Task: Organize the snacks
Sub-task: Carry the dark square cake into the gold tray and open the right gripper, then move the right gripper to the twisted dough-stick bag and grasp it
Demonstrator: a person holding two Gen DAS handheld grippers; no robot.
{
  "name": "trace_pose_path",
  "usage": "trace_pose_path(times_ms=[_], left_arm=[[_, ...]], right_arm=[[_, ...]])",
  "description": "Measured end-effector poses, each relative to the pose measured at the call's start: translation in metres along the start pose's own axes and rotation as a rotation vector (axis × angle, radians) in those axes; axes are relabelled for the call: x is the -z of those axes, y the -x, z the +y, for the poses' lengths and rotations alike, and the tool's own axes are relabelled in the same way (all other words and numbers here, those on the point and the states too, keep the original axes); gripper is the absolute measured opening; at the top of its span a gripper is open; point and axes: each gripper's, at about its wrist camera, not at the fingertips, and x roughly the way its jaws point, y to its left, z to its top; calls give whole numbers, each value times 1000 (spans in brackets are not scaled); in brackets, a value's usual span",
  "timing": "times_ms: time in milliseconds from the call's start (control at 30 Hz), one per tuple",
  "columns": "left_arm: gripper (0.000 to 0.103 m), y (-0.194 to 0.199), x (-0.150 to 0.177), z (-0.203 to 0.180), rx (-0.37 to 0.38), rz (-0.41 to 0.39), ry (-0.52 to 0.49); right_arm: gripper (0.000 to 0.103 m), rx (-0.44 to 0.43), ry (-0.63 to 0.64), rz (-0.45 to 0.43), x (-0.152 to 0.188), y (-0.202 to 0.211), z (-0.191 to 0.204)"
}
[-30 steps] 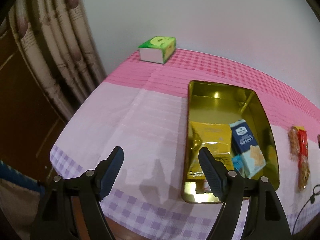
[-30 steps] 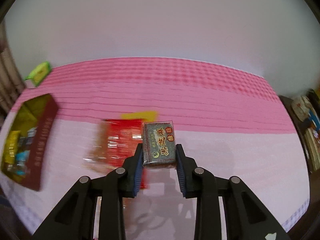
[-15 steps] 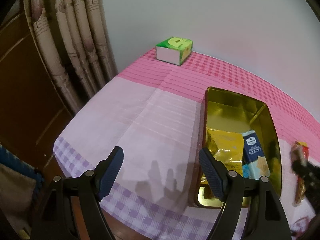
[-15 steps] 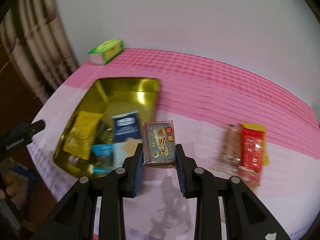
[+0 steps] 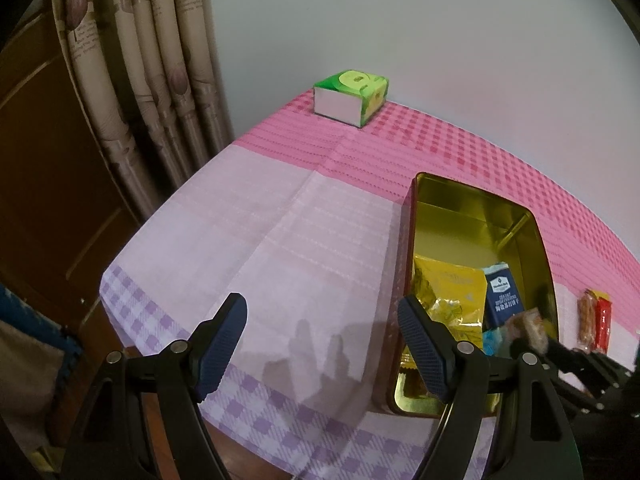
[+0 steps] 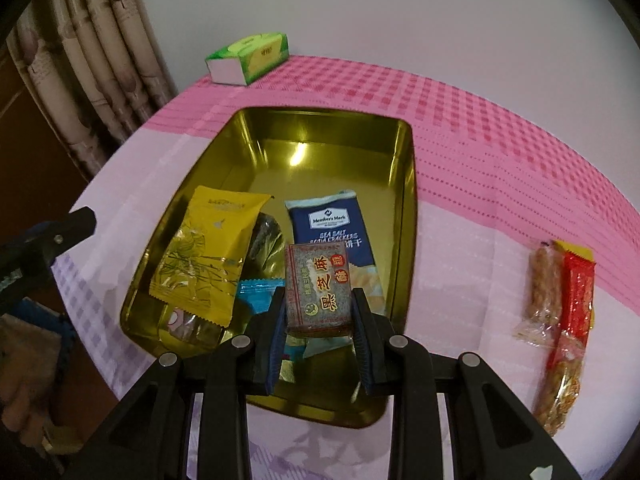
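Note:
My right gripper [image 6: 319,312] is shut on a grey sesame snack block [image 6: 320,284] and holds it above the near end of the gold tin [image 6: 320,120]. Inside the tin lie a yellow packet [image 6: 208,260], a blue cracker pack [image 6: 332,228] and a light blue wrapper [image 6: 260,290]. In the left wrist view the same tin [image 5: 452,196] sits to the right, with the right gripper and its block [image 5: 528,326] coming in over it. My left gripper [image 5: 322,344] stands open over the bare cloth left of the tin, holding nothing.
A green tissue box [image 6: 250,58] stands at the far corner of the pink checked tablecloth [image 6: 500,128]. Two long snack packs, one clear [image 6: 544,292] and one red [image 6: 572,320], lie right of the tin. Curtains [image 5: 132,80] hang at the left. A hand [image 6: 24,412] shows at lower left.
My right gripper has swept left with the block, from beside the red and clear packs to above the tin. The left gripper has rolled slightly and stays open in place.

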Motion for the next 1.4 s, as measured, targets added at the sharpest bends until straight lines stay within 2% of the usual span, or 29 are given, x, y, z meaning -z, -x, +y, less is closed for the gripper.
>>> trace_pose_path(times_ms=[333,667,1000,1233,1400], left_arm=[[78,1,1,-2,3,-2,-12],[78,0,3,-4,2,3,-14],[78,1,2,-4,0,0,-16],[78,1,3,-4,-11,-5,-30],[78,2,3,-7,-18,-8,-47]], right_arm=[[28,-1,1,33,7,-14,7],[31,8,31,23,10,-12,12],[52,-3,43,-3,12,3,10],[52,-18,6,-64,7,30,-14],[53,29,-45,-92,13,45,-60]])
